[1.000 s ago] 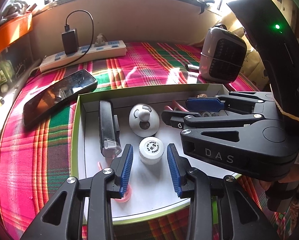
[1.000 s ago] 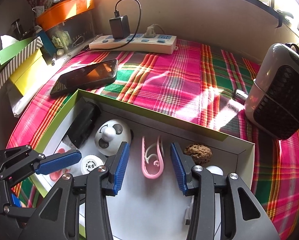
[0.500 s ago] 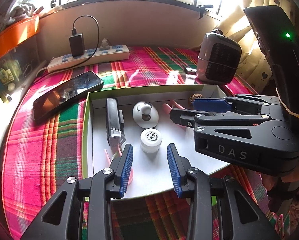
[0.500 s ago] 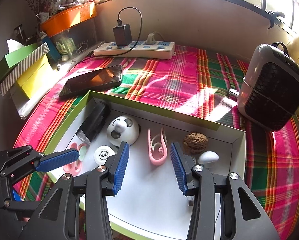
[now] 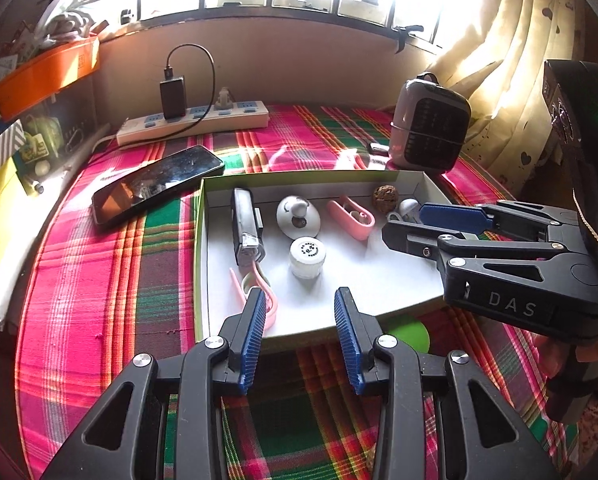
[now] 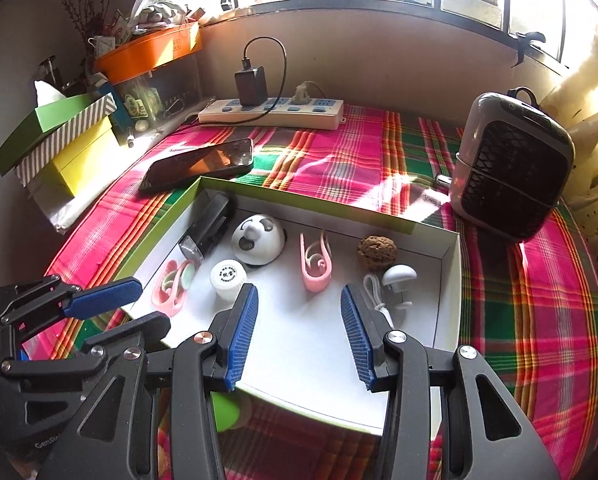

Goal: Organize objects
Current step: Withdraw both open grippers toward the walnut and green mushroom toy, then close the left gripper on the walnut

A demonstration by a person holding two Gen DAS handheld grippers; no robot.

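Observation:
A shallow white box with green walls (image 5: 200,248) (image 6: 307,203) lies on the plaid cloth. It holds a black and silver device (image 5: 246,227) (image 6: 207,229), a white dome gadget (image 5: 298,217) (image 6: 258,239), a small white jar (image 5: 307,257) (image 6: 228,279), a pink clip (image 5: 351,217) (image 6: 315,261), a second pink clip (image 5: 255,288) (image 6: 171,289), a brown walnut (image 5: 385,197) (image 6: 377,253) and a white mushroom-shaped piece (image 6: 398,277). My left gripper (image 5: 300,312) is open and empty over the box's near edge. My right gripper (image 6: 295,320) is open and empty above the box.
A black phone (image 5: 157,186) (image 6: 200,164) lies left of the box. A white power strip with a charger (image 5: 195,119) (image 6: 273,111) is at the back wall. A grey heater (image 5: 430,128) (image 6: 509,168) stands at the right. Stacked boxes (image 6: 61,140) and an orange tray (image 6: 151,49) are at the left.
Both grippers have pulled back and risen away from the box, staying open and empty. The box contents have not moved.

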